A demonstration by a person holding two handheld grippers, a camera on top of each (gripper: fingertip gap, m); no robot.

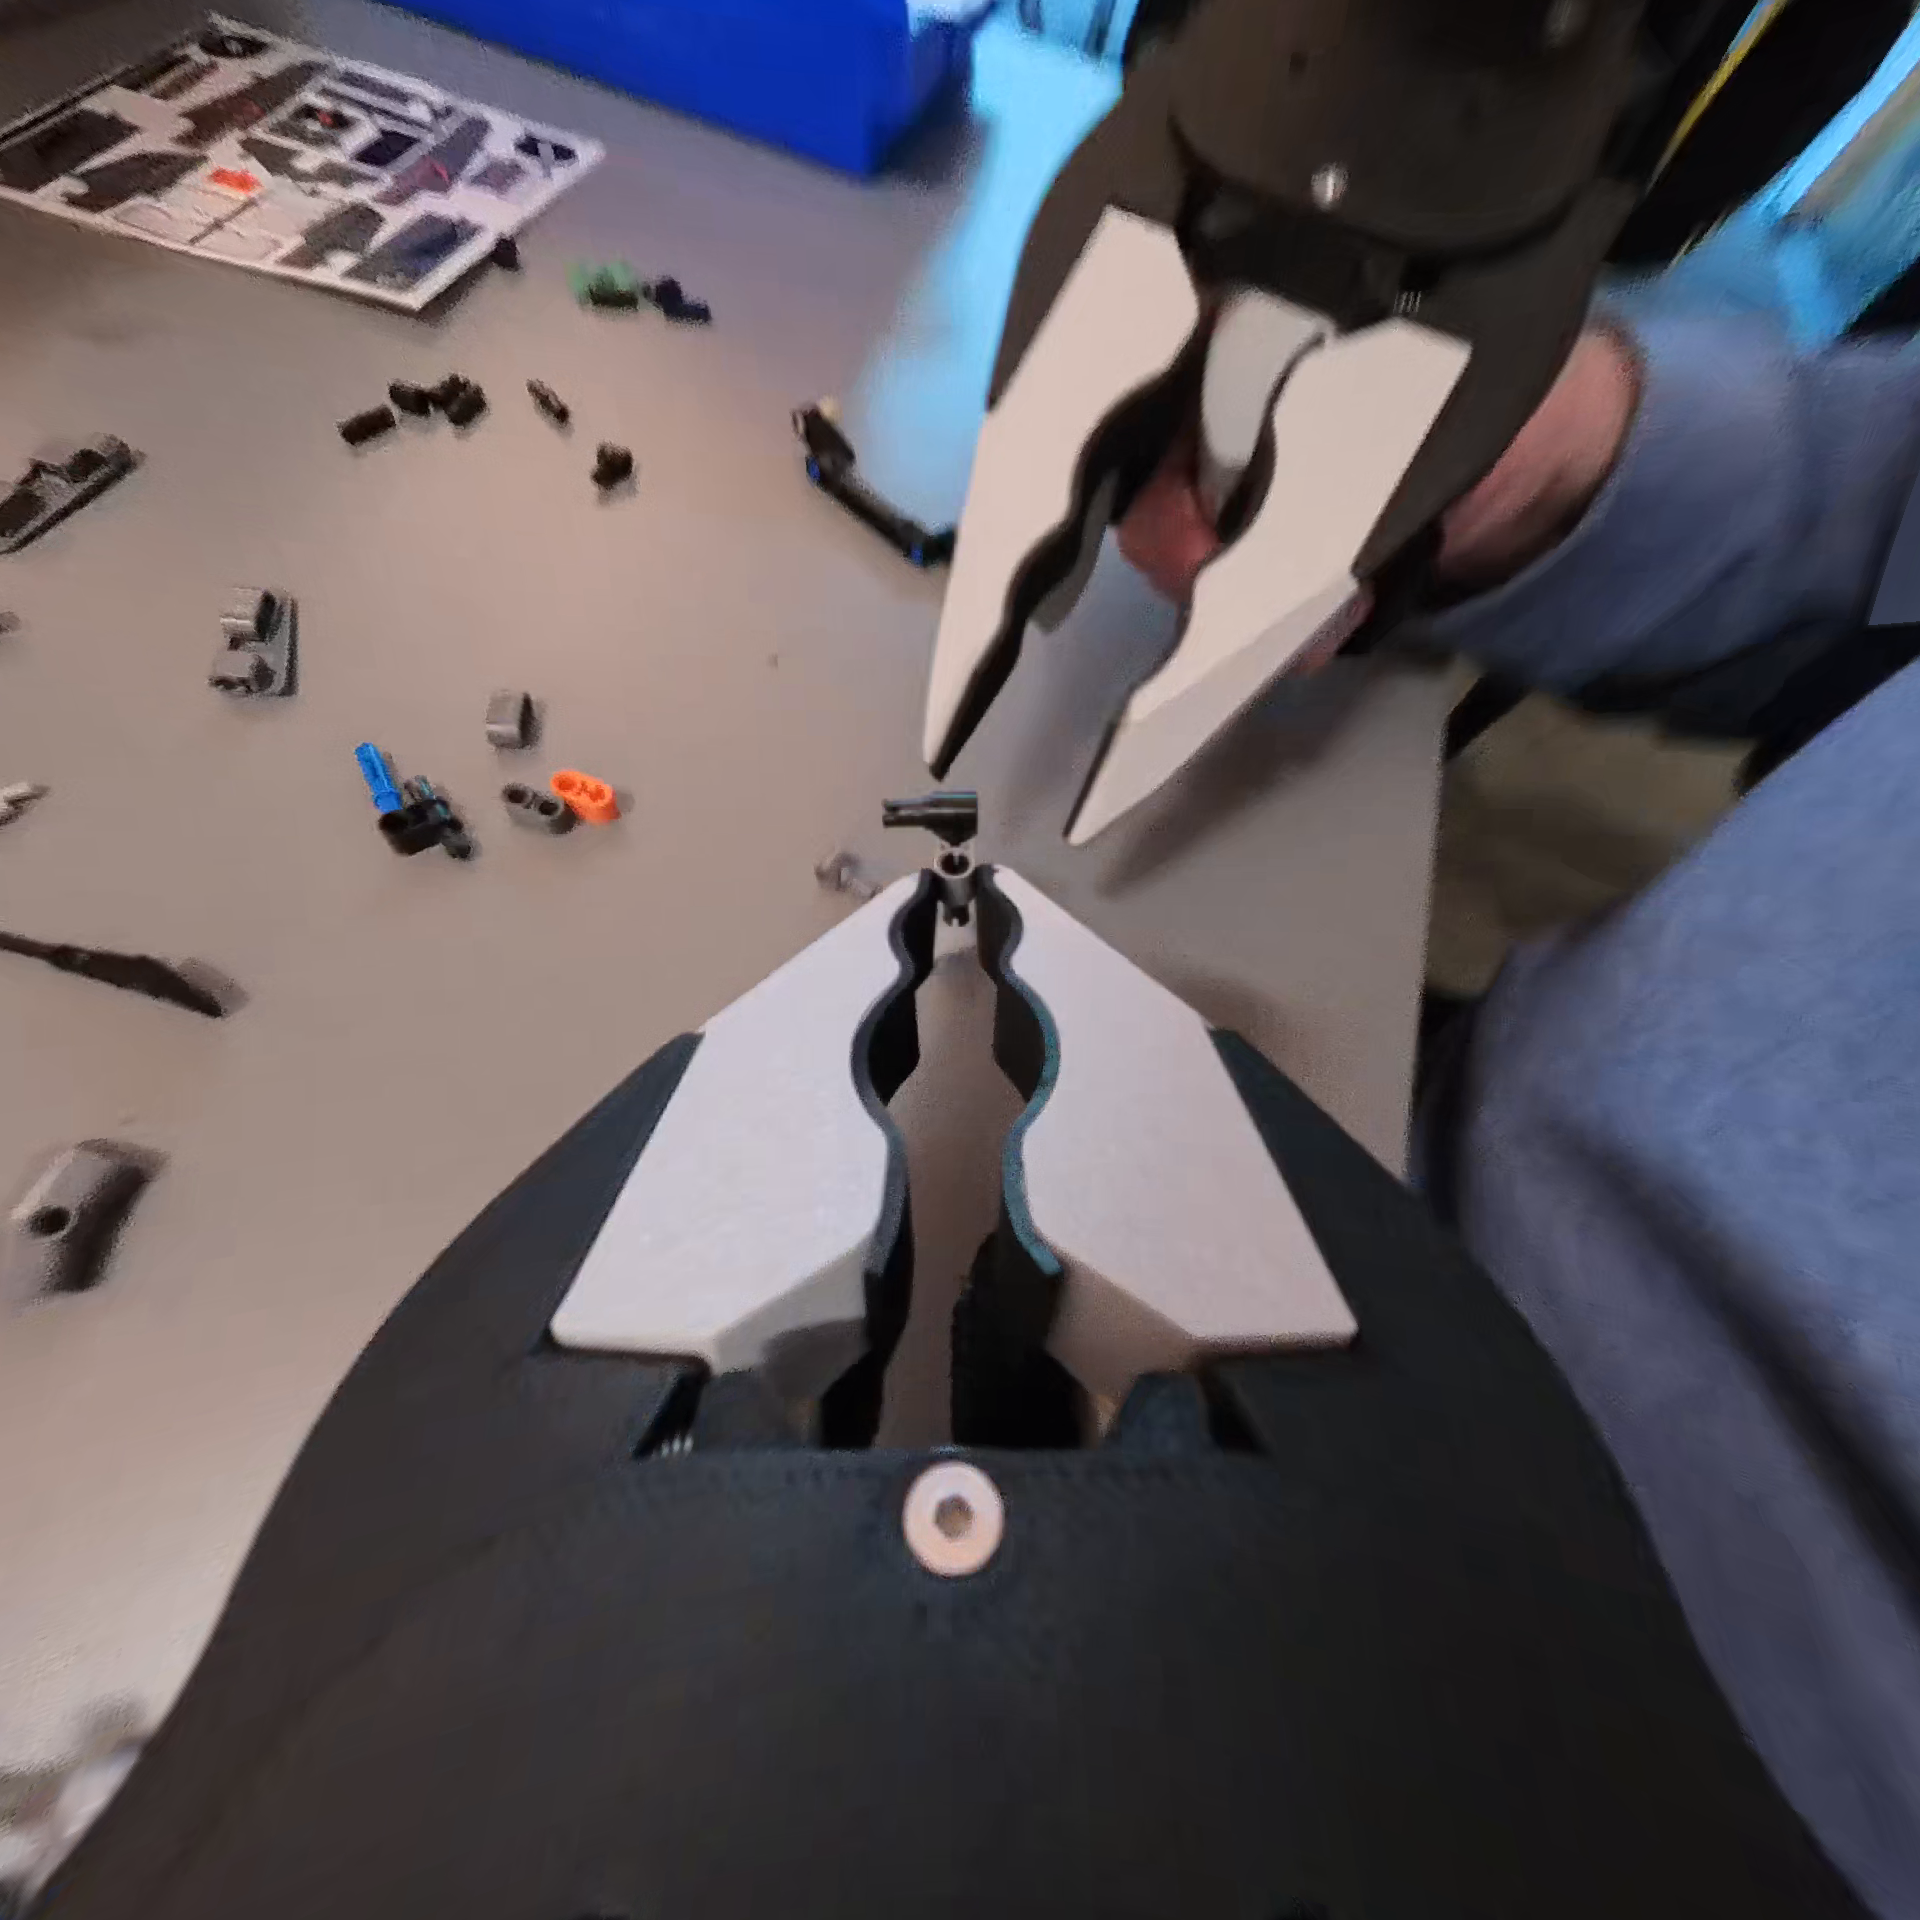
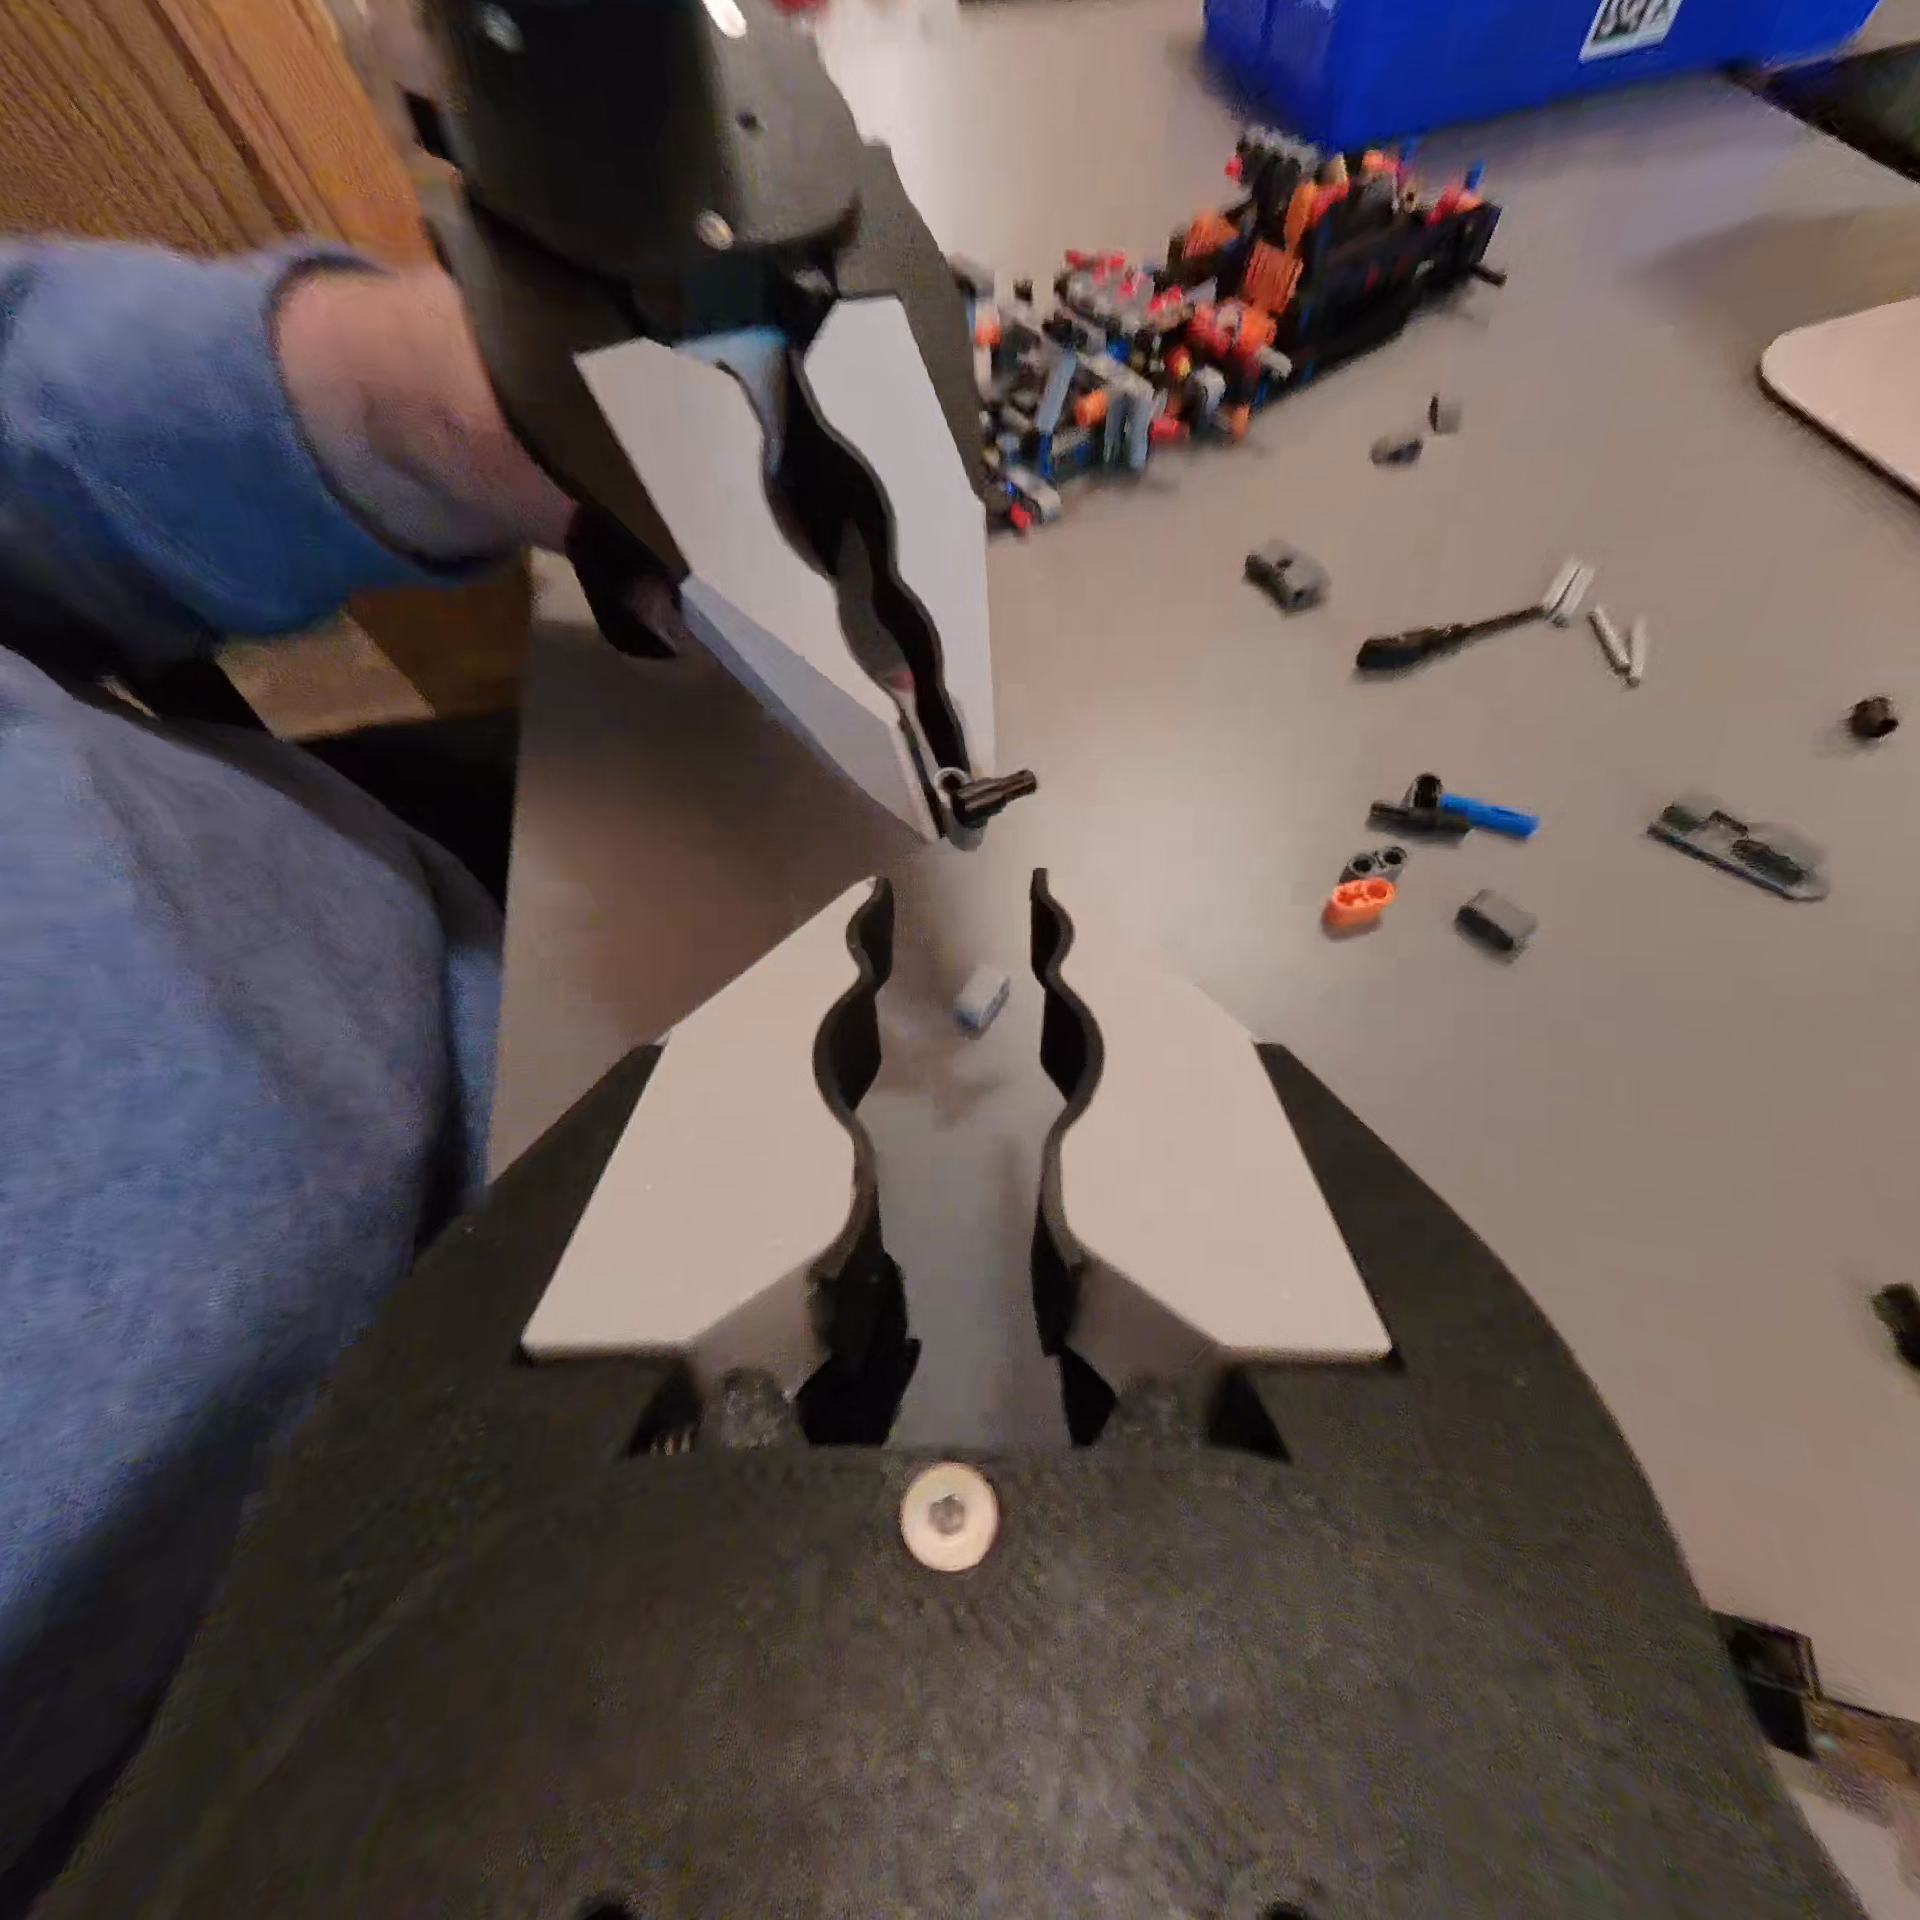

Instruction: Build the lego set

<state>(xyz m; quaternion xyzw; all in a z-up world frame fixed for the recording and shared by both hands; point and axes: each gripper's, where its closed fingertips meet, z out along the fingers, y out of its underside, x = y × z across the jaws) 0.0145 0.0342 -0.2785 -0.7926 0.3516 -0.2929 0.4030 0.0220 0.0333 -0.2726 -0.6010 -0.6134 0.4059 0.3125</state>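
My left gripper [image 1: 954, 902] is shut on a small grey connector [image 1: 953, 871], held above the grey table [image 1: 675, 582]. A black pin piece [image 1: 932, 812] sticks out sideways from the connector's top. My right gripper [image 1: 1008, 800] comes in from the upper right, open and empty, with its fingertips either side of the black pin and not touching it. In the right wrist view my right gripper [image 2: 958, 888] is open just below the left gripper [image 2: 956, 821], which holds the connector with the black pin [image 2: 992, 792]. A small grey piece [image 2: 982, 1003] lies on the table between my right fingers.
A partly built black and orange model [image 2: 1236, 343] stands further back, in front of a blue bin [image 2: 1507, 52]. A parts sheet [image 1: 281, 156] lies far left. Loose parts are scattered about, among them an orange piece [image 1: 587, 795] and a blue pin [image 1: 372, 774]. The table edge [image 1: 1429, 935] and the person's lap are close. My two grippers' fingertips are within a few centimetres of each other. My left tips are roughly 5 cm from the small grey piece [image 2: 982, 1003].
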